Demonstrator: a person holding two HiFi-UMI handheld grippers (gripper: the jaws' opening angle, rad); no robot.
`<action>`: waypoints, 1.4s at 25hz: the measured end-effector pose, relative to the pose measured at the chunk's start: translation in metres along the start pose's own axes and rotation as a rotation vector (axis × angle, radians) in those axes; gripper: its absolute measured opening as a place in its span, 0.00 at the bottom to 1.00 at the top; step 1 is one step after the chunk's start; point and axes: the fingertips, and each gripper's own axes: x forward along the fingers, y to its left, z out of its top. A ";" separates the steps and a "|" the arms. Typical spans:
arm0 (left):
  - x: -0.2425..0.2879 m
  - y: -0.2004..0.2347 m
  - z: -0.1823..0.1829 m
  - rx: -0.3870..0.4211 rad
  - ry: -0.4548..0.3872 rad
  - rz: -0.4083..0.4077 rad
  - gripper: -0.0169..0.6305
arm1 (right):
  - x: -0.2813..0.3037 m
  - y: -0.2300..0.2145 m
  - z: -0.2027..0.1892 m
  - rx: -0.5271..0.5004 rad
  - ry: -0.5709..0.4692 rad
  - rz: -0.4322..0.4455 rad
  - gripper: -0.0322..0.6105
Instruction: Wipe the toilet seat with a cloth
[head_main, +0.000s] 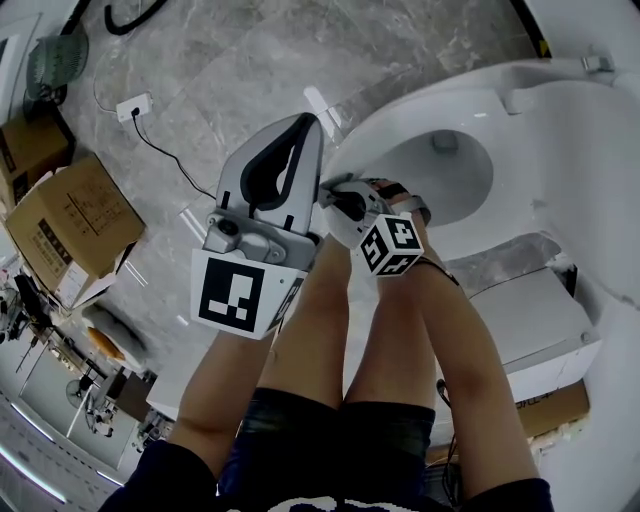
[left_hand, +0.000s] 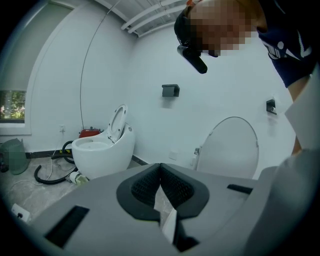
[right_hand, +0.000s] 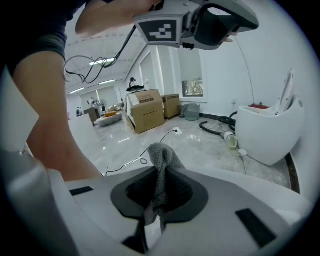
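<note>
- Two jaws of your right gripper (right_hand: 160, 175) were clamped on the grey cloth (right_hand: 160, 155), which stuck up past their tips
- That gripper was at the front rim of the toilet seat (head_main: 420, 108)
- Your left gripper (left_hand: 160, 169) had its jaws pressed together, just beside the right one, over the floor (head_main: 200, 90)

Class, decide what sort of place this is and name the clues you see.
Probably a sanitary-ware showroom or warehouse: a toilet close by, a second egg-shaped toilet further off, and cardboard boxes on an open marble floor.
</note>
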 end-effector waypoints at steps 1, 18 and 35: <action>0.001 -0.001 0.001 0.002 0.001 -0.003 0.05 | -0.005 -0.011 -0.003 0.024 -0.011 -0.032 0.14; 0.001 -0.014 0.002 0.041 0.017 -0.042 0.05 | -0.095 -0.149 -0.058 0.491 -0.098 -0.591 0.14; -0.002 -0.017 0.003 0.056 0.026 -0.049 0.05 | -0.142 -0.220 -0.069 0.549 -0.189 -0.767 0.13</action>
